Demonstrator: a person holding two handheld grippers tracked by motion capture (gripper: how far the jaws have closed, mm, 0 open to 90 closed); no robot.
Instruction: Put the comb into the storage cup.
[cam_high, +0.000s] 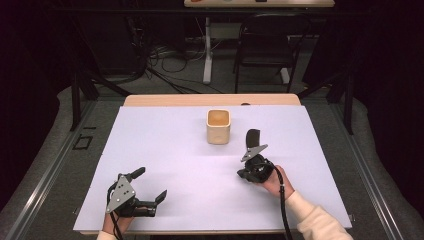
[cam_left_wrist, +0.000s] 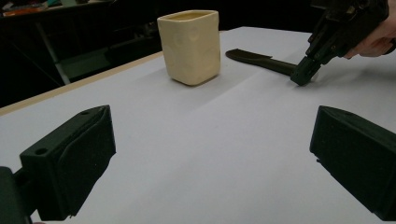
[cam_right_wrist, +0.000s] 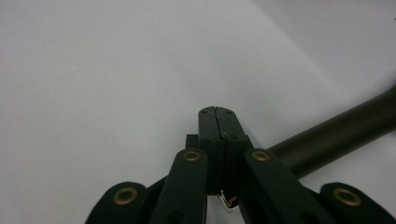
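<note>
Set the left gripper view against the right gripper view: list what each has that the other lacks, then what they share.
Left gripper view: the cream cup, the blade end of the dark utensil, a hand, and the left gripper wide open. Right gripper view: a close look at the right gripper, jaws pressed together, the utensil's handle running past them. Shared: the utensil, the right gripper and the white table cover.

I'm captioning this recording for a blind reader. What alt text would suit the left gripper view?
A cream square cup stands on a white table, seen between the left hand-held gripper's wide-open black jaws. To its right lies a dark utensil, its near end under the tip of the right hand-held gripper, held by a hand.
</note>
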